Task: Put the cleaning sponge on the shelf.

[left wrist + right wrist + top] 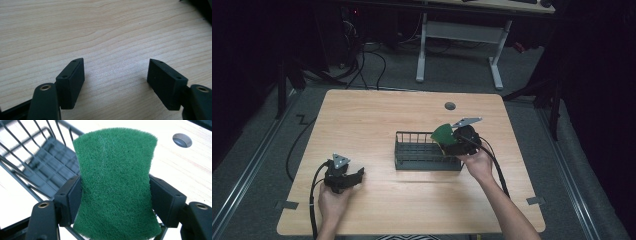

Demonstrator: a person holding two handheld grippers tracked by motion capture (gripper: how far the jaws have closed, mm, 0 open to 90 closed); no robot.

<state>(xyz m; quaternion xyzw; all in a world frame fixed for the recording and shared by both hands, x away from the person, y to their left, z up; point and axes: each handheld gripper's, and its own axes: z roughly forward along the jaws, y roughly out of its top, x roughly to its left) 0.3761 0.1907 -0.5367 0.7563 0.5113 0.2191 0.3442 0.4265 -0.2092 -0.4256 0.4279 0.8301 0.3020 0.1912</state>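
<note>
A green scouring sponge (116, 182) is squeezed between the jaws of my right gripper (115, 195), which is shut on it. From above, the sponge (443, 135) hangs over the right end of a black wire rack (422, 152) at the table's middle, with the right gripper (452, 140) just over the rack's right rim. In the right gripper view the rack (37, 170) lies below and to the left of the sponge. My left gripper (354, 176) rests low on the table at the front left, open. Its jaws (115, 80) stand wide apart over bare wood.
The wooden table (362, 120) has a round cable hole (450, 106) near its far edge, also seen as a grey hole (182, 140). A white desk frame (457, 35) stands on the floor beyond. Cables trail off the left edge.
</note>
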